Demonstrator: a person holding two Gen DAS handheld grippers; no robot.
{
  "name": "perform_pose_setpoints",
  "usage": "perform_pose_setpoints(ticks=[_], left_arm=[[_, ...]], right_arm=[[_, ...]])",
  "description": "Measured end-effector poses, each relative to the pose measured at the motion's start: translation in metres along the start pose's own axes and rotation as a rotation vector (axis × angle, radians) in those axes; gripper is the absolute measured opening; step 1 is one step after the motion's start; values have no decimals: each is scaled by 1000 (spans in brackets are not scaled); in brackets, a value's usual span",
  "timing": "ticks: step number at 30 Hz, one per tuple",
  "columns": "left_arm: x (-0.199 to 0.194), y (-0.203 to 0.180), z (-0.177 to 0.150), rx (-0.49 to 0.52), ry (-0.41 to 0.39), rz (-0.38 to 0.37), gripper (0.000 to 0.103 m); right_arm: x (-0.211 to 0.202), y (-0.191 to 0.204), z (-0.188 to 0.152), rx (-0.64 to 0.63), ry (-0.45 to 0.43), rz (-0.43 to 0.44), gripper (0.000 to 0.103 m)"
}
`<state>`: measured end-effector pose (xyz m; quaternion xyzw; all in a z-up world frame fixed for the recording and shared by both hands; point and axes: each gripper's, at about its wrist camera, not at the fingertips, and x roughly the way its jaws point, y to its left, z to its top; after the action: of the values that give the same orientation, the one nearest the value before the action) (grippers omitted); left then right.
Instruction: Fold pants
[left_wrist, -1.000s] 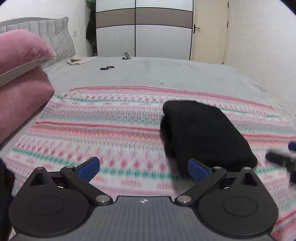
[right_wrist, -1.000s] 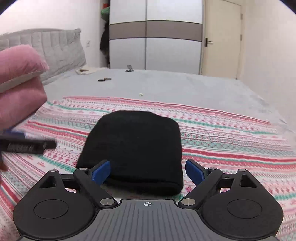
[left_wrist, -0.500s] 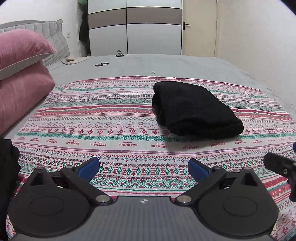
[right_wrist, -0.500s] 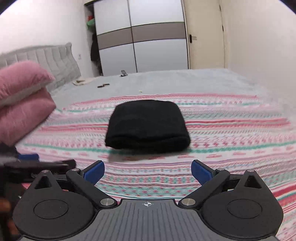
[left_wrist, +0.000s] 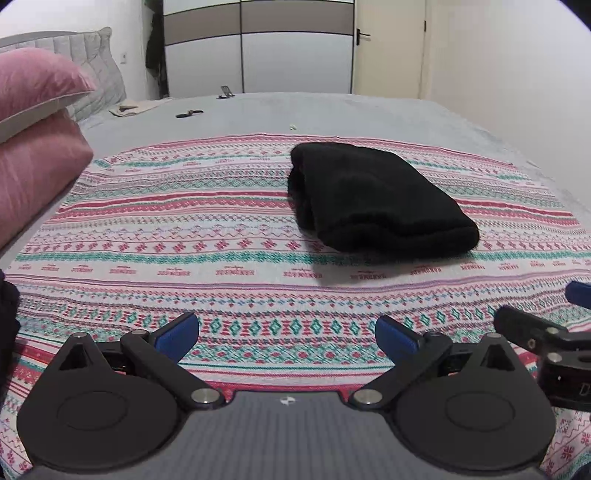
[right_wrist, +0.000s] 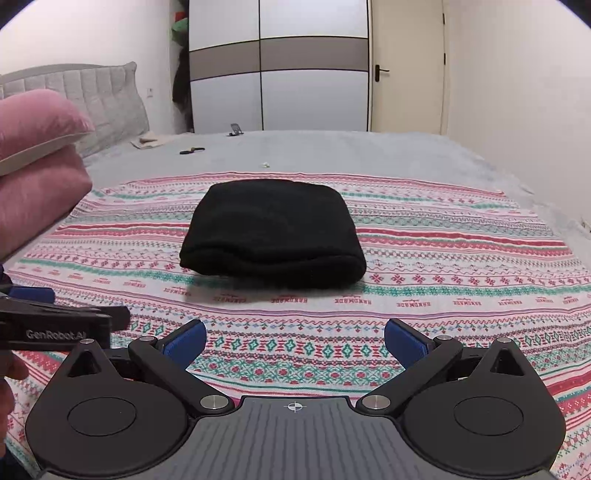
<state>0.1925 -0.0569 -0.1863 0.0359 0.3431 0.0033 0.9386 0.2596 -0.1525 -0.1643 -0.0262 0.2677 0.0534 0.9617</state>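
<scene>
Black pants (right_wrist: 271, 232) lie folded into a compact bundle mid-blanket (right_wrist: 443, 295) on the bed, apparently done. Left tool (left_wrist: 287, 332) and right tool (right_wrist: 294, 339) sit short of them, blades apart, the right just widened, gripping nothing.

Both wrist cameras look low across the blanket (left_wrist: 184, 236) toward the wardrobe (right_wrist: 280, 66); both share the pants (right_wrist: 273, 232).

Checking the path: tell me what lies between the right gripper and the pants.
Nothing but bare patterned blanket lies between the open right gripper and the folded black pants; the right wrist view shows it.
</scene>
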Motion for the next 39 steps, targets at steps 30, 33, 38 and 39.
perform_pose_setpoints(ticks=[30,33,38,39], left_arm=[[1,-3,-2,7,17,-39,103],[1,-4,-2,15,25,-49,103],[0,-5,-3,32,13,-40,103],[0,-5,-3,32,11,-40,103]], right_arm=[[4,4,-1,-2,31,6,103],[4,4,-1,-3,31,6,103],[4,5,-1,-4,30,10,103],[4,5,-1,-4,30,11,103]])
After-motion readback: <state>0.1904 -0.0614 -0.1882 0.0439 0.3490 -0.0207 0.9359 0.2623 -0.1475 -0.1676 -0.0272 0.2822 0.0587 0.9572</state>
